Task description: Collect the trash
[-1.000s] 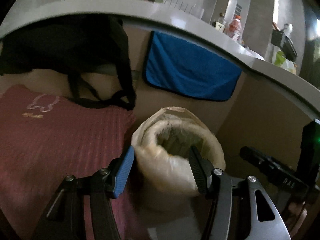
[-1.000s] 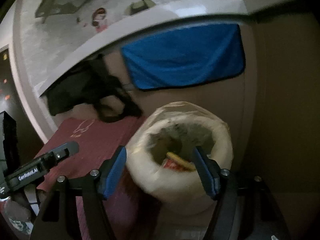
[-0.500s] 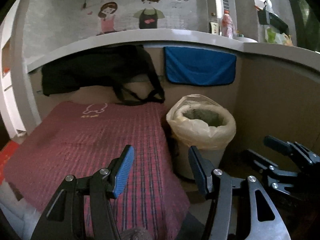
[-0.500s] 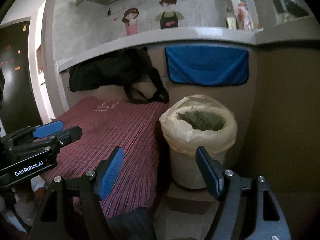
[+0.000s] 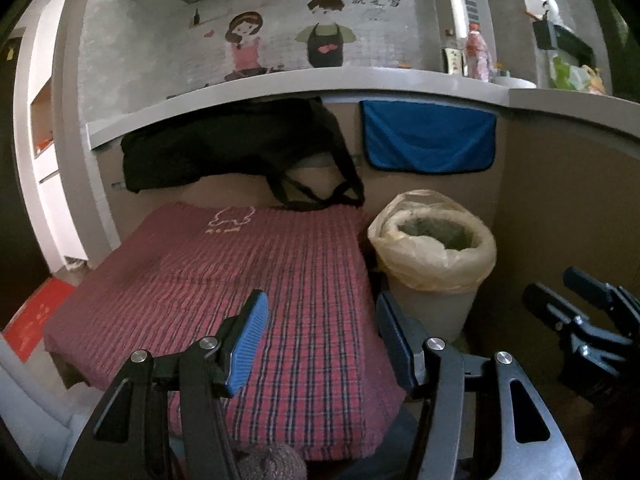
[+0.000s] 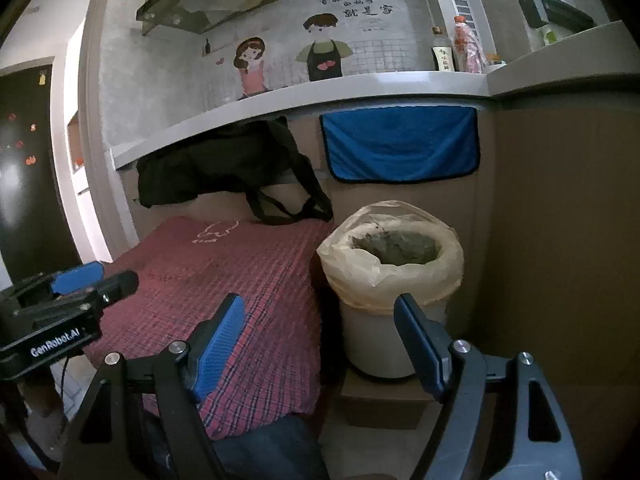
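Trash bin (image 6: pixel 394 280): a pale, upright bin lined with a yellowish bag (image 5: pixel 434 256), mouth open to the top; it stands on a low box (image 6: pixel 382 404) in the corner, touching the right edge of the red plaid cloth (image 5: pixel 248 304).
Bin contents: dark and indistinct; no separate piece of trash can be made out.
Right gripper (image 6: pixel 320 340): jaws spread wide, nothing between them; the bin lies straight ahead and slightly right of its centre line, close in front of the right finger.
Left gripper (image 5: pixel 320 332): jaws equally wide, empty; the bin lies ahead and to its right, past the right finger.
Nearer hand: judged to be the right one, since the bin sits more squarely in its view.
Long axis: the bin's axis is vertical, so any drop enters from above.
Edges: brown wall (image 6: pixel 560 240) right of the bin, blue towel (image 6: pixel 400 148) and counter ledge (image 6: pixel 320 88) behind and above it.
Open room: above the bin mouth and over the cloth to the bin's left.
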Motion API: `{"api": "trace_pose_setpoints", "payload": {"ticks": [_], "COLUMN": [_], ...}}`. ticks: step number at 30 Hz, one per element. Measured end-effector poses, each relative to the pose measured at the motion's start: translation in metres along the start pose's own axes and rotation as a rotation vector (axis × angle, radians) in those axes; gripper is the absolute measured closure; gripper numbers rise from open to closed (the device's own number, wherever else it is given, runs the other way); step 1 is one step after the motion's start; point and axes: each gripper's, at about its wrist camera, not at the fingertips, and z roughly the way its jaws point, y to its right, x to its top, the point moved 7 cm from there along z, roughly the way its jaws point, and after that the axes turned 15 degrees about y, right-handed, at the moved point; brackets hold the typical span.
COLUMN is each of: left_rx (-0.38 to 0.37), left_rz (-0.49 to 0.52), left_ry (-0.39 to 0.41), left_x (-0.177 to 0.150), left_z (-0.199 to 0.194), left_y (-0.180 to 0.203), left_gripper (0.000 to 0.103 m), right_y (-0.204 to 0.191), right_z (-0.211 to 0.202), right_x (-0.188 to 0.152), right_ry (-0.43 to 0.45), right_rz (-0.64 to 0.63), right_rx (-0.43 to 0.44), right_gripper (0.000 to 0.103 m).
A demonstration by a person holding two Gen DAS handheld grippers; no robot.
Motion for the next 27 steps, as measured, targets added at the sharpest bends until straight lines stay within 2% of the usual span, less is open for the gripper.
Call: {"api": "trace_pose_setpoints", "payload": {"ticks": [7,27], "left_rx": [0.013,0.042], "left_rz": [-0.013,-0.034], "left_ry": [0.011,-0.023], "left_x": [0.0,-0.005], "left_z": [-0.005,-0.002], "left_y": [-0.006,-0.013], "left_gripper": [0.046,0.046], "right_y": [-0.01,-0.013], "right_z": [0.001,0.004], "right_x": [0.0,-0.006], "right_ry": [-0.001,-0.025], "right_rz": [-0.019,-0.017], "right_rx": [0.019,0.029], "right_gripper": [0.028,0.028]}}
